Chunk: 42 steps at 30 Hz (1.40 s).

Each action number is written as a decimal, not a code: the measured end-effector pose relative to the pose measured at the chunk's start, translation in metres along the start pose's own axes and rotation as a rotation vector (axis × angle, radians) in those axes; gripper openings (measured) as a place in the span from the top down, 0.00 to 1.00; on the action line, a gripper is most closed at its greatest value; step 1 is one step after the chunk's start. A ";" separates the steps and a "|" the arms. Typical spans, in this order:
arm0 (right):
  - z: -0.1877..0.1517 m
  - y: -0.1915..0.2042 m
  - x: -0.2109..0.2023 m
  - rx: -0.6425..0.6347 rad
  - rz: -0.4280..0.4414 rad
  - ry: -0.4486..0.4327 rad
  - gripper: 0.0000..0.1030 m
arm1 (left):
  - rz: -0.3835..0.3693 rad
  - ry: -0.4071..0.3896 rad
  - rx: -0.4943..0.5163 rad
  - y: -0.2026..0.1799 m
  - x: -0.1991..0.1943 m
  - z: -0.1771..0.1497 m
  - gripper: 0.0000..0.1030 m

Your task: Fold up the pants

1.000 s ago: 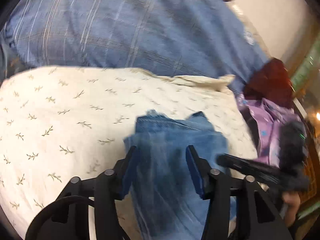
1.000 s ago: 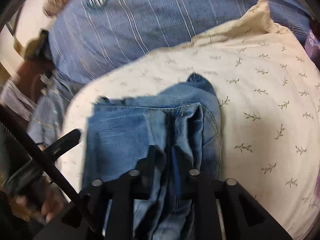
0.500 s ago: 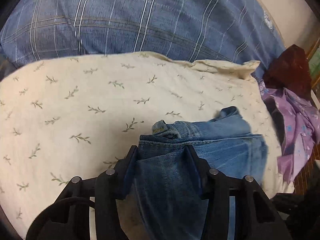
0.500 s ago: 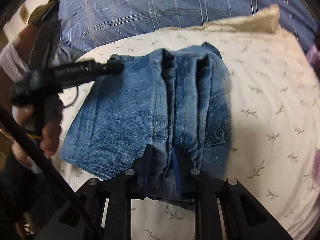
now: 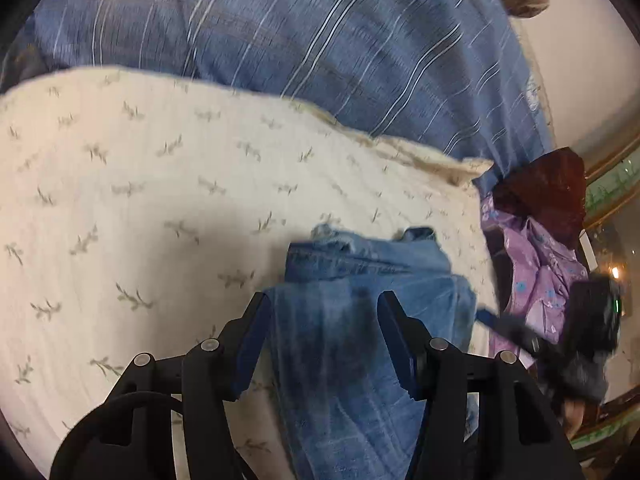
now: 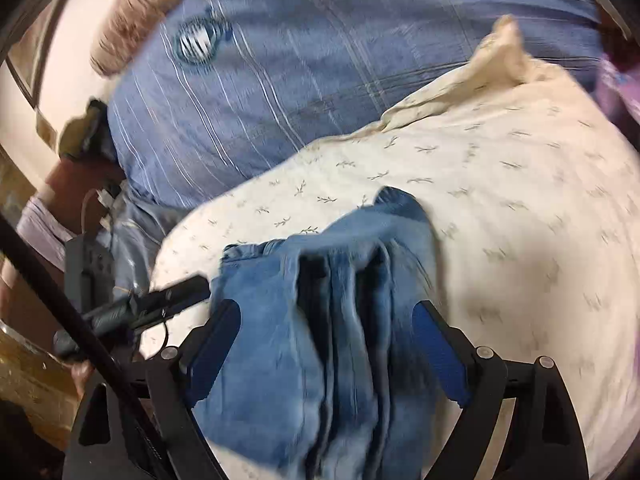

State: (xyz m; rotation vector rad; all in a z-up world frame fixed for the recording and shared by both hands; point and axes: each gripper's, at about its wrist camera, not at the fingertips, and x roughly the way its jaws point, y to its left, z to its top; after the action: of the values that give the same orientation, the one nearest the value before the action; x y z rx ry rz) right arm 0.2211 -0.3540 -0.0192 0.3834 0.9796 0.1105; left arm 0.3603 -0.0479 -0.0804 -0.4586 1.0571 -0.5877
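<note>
The blue jeans [image 5: 360, 320] lie folded in a bundle on a cream leaf-print cloth [image 5: 140, 208]. My left gripper [image 5: 324, 320] is open, its jaws straddling the left end of the bundle. In the right wrist view the jeans [image 6: 320, 320] show bunched vertical folds. My right gripper [image 6: 324, 320] is open wide, its jaws on either side of the folds. The left gripper also shows in the right wrist view [image 6: 188, 292] at the jeans' left edge, and the right gripper shows blurred in the left wrist view [image 5: 488, 318].
A blue striped bedspread [image 5: 320, 40] covers the far side. Purple floral cloth [image 5: 536, 264] and a dark red item [image 5: 548, 192] lie to the right of the cream cloth. A wall [image 5: 592, 60] stands beyond.
My right gripper has opened wide and let go of the jeans' folds. My left gripper has spread a little and shifted; both views have moved and are blurred.
</note>
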 end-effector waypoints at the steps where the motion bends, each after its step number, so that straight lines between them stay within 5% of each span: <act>1: 0.003 0.001 0.011 0.003 -0.009 0.033 0.14 | -0.006 0.018 -0.011 0.002 0.002 0.000 0.46; 7: -0.003 -0.020 0.041 0.022 -0.064 0.122 0.13 | -0.045 0.076 -0.108 0.017 0.023 0.002 0.47; 11: -0.004 -0.043 0.055 0.084 -0.025 0.199 0.16 | -0.072 0.073 -0.154 0.022 0.033 0.004 0.60; 14: -0.004 -0.036 0.055 0.067 0.014 0.201 0.43 | -0.092 0.026 -0.110 0.012 0.023 0.007 0.77; 16: -0.002 -0.026 0.047 0.040 0.022 0.175 0.61 | -0.150 -0.007 -0.115 0.010 0.013 0.010 0.81; 19: 0.010 -0.020 0.038 0.046 0.071 0.120 0.73 | -0.171 -0.121 -0.103 0.015 -0.014 0.024 0.80; 21: 0.019 -0.011 0.040 0.054 0.124 0.096 0.72 | -0.170 -0.172 -0.117 0.027 -0.018 0.036 0.77; 24: 0.026 0.002 0.071 0.016 0.084 0.118 0.63 | -0.031 -0.135 -0.176 0.053 0.006 0.041 0.72; 27: 0.021 -0.007 0.094 0.044 0.036 0.155 0.42 | -0.002 -0.115 -0.219 0.063 0.017 0.038 0.64; 29: 0.021 -0.009 0.087 0.070 0.069 0.169 0.41 | -0.008 -0.114 -0.205 0.057 0.010 0.040 0.56; 33: 0.012 -0.001 0.050 0.035 0.077 0.097 0.17 | 0.051 -0.140 -0.116 0.046 -0.007 0.032 0.49; 37: -0.005 0.008 0.049 0.044 0.150 0.143 0.15 | 0.092 -0.099 -0.105 0.039 -0.027 0.004 0.48; 42: -0.047 0.006 0.058 0.066 0.063 0.214 0.15 | 0.079 -0.028 -0.122 0.039 -0.042 -0.033 0.49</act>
State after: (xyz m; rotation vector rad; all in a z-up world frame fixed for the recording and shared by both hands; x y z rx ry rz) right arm 0.2151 -0.3207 -0.0863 0.4702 1.1849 0.1793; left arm 0.3239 0.0062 -0.0902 -0.5272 1.0827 -0.4470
